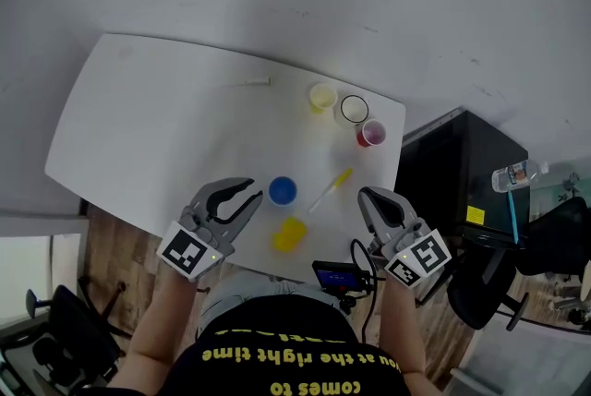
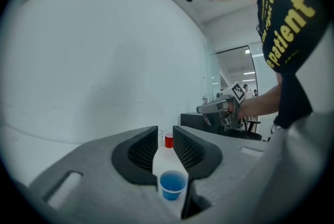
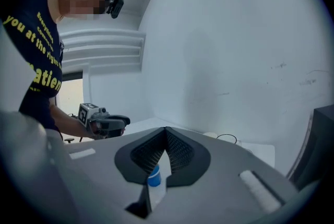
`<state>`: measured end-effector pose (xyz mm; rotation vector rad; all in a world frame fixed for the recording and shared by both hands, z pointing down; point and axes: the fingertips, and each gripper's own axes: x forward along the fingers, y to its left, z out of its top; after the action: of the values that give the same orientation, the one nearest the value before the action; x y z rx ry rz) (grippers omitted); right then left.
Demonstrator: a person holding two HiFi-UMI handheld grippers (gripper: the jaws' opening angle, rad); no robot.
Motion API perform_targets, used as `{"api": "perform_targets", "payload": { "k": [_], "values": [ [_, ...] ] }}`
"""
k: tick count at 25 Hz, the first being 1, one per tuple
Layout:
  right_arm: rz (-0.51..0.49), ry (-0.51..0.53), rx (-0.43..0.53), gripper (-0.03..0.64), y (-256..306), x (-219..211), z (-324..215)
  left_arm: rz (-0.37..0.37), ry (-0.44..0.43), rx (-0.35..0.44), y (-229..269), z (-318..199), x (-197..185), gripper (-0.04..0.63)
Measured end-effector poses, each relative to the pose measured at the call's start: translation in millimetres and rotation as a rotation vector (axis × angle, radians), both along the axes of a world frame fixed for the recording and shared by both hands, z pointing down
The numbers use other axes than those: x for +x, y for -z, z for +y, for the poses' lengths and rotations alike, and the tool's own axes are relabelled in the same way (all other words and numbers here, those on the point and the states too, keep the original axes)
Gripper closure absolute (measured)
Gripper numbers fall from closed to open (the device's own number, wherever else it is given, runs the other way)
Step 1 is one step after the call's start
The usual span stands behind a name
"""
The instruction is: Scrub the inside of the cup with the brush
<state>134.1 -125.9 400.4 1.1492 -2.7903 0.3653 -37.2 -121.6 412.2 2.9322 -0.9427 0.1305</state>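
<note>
Your left tongs [image 1: 247, 191], slightly spread and empty, line up on the blue cup [image 1: 283, 191] — likely to steady it; your right tongs [image 1: 365, 196], pressed together, hover near the brush [image 1: 330, 189].

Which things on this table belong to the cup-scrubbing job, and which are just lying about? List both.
For the job: brush; blue cup, likely the one, since the left gripper points at it with fingers apart; right gripper, shut and empty.

Lying about: bright yellow cup; pale yellow cup; clear cup; red cup; black device at the table edge.
</note>
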Motion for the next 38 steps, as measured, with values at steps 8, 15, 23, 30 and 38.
{"api": "perform_targets", "payload": {
  "k": [8,15,23,30,38],
  "values": [
    [0.221,0.041,0.079,0.592,-29,1,-11,-0.044,-0.023,-0.001,-19,-3,5,0.483],
    [0.451,0.109,0.038,0.561,-76,0,-13,-0.112,-0.056,-0.026,-46,-6,6,0.431],
    [0.750,0.232,0.026,0.522,-120,-2,-5,-0.243,-0.091,-0.110,-101,0,11,0.363],
    [0.952,0.445,0.009,0.465,-167,-14,13,-0.352,-0.090,-0.111,-139,-6,12,0.254],
    [1.110,0.636,0.009,0.399,-207,-10,17,-0.496,-0.259,-0.108,-181,2,22,0.241]
  ]
}}
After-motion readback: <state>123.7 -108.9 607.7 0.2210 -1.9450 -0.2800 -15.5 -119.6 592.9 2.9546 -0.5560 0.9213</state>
